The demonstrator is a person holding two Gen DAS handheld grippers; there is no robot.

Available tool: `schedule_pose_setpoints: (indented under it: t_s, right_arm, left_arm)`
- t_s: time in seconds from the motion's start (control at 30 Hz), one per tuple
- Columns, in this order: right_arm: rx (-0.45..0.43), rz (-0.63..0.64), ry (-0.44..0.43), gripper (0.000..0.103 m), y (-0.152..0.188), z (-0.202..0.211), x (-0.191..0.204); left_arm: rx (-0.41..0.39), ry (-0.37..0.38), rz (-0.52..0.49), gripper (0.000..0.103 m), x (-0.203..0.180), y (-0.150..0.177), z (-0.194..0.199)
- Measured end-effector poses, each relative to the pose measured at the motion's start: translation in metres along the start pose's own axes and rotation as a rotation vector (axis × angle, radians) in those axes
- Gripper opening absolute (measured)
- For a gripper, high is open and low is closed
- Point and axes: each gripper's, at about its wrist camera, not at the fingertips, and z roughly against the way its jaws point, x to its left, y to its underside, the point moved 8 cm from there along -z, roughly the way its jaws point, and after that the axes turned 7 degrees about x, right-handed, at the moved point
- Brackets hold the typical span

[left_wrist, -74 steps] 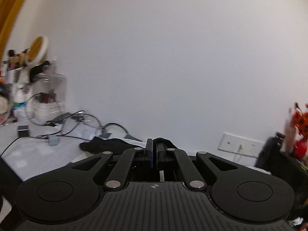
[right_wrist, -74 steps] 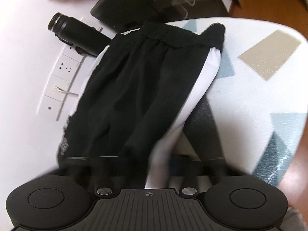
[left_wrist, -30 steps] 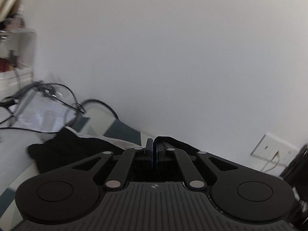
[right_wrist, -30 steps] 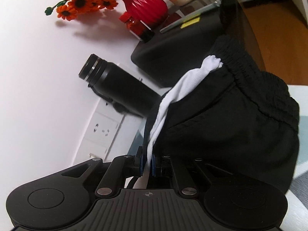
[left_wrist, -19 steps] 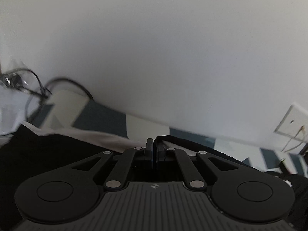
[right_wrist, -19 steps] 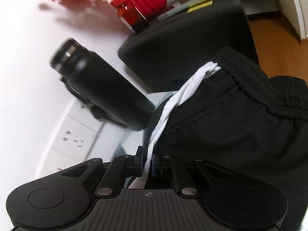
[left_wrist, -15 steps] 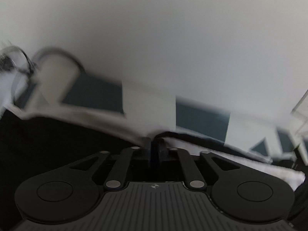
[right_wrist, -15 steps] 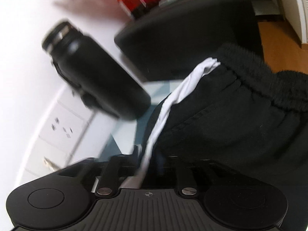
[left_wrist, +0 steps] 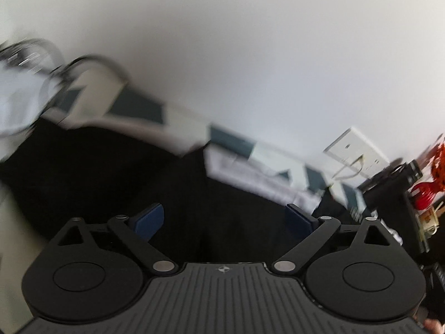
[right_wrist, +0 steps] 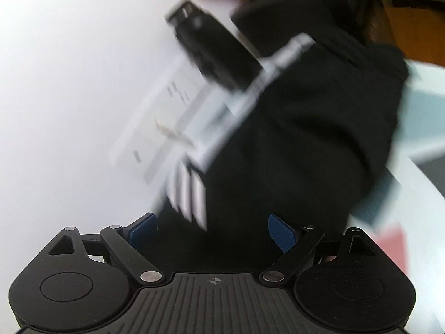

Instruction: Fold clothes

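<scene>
Black shorts with a white side stripe [left_wrist: 116, 178] lie flat on the patterned table along the wall. In the right wrist view the shorts [right_wrist: 300, 139] show a white stripe and a white three-bar mark. My left gripper [left_wrist: 224, 218] is open, its blue pads apart just above the black cloth, holding nothing. My right gripper [right_wrist: 212, 228] is open too, just above the same cloth near the three-bar mark. Both views are motion-blurred.
A black bottle [right_wrist: 217, 53] lies by the wall past the shorts. A wall socket plate [left_wrist: 353, 150] sits low on the white wall. A black box [left_wrist: 389, 194] with a red vase [left_wrist: 425, 197] stands at the right. Cables [left_wrist: 55, 64] lie at the left.
Both grippers were shut on the shorts' edge and have opened and let go. The shorts now lie folded flat on the table below both grippers.
</scene>
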Motion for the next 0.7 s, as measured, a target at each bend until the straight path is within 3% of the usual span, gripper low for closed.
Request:
schedule_pose_setpoints:
  t_s: [0.13, 0.27, 0.3, 0.43, 0.53, 0.7]
  right_arm:
    - [0.092, -0.015, 0.058, 0.085, 0.052, -0.001, -0.024]
    - [0.169, -0.067, 0.112, 0.085, 0.086, -0.019, -0.039]
    - [0.160, -0.048, 0.114, 0.091, 0.090, -0.022, -0.036]
    - [0.117, 0.040, 0.112, 0.084, 0.097, -0.032, -0.019]
    - [0.080, 0.075, 0.118, 0.084, 0.099, -0.040, -0.013]
    - [0.033, 0.135, 0.139, 0.079, 0.092, -0.053, -0.003]
  left_arm:
    - [0.031, -0.099, 0.143, 0.099, 0.059, 0.037, 0.004]
    - [-0.004, -0.155, 0.282, 0.099, 0.108, 0.038, -0.002]
    - [-0.013, -0.161, 0.308, 0.099, 0.116, 0.036, -0.005]
    - [-0.063, -0.121, 0.422, 0.099, 0.136, 0.020, -0.018]
    - [-0.099, -0.153, 0.440, 0.099, 0.147, 0.007, -0.029]
    - [-0.188, -0.141, 0.473, 0.099, 0.164, -0.009, -0.034]
